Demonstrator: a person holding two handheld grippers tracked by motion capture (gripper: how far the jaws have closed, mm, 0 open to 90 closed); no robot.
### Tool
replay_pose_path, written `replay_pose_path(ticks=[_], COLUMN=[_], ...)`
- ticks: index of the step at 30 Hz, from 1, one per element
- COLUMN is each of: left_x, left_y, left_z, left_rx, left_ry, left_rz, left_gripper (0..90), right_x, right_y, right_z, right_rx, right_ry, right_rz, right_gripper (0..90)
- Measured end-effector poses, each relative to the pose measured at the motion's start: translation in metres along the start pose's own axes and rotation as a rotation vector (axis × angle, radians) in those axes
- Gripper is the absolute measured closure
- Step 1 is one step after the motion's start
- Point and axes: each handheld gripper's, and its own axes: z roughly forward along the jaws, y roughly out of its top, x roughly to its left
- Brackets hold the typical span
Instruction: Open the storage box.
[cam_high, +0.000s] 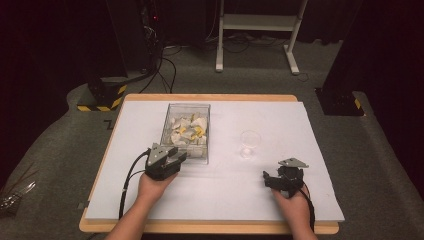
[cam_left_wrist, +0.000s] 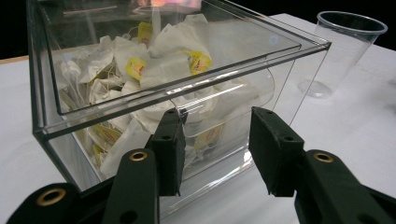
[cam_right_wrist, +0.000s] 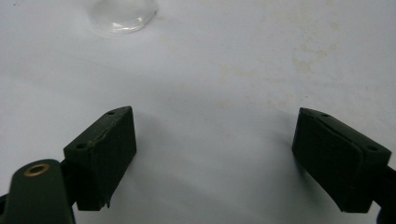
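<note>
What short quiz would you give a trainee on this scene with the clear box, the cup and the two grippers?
1. True or false: the clear plastic cup stands upright on the white table.
2. The transparent rectangular plastic box holds: A) white tea bags with yellow tags, B) screws, C) coins.
3. Which gripper points at the box?
Key: 1 true; 2 A; 3 the left gripper; the right gripper is open over bare table.

My tongs (cam_left_wrist: 212, 149) are black with brass rivets; the clear box (cam_left_wrist: 299, 60) holds white sachets (cam_left_wrist: 163, 70) with yellow tags; white table (cam_high: 280, 185).
</note>
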Motion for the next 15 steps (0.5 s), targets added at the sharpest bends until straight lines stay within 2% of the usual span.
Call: replay_pose_path(ticks=[15], left_x=[-0.007], left_y=[-0.006], left_z=[-0.014], left_rx=[0.001], left_ry=[-0.022], left_rz=[-0.007], left_gripper=[56.3], right_x=[0.0], right_y=[0.0], right_z=[0.0], right_rx=[0.0], right_ry=[0.0], right_rz=[0.0], right_gripper=[13.5])
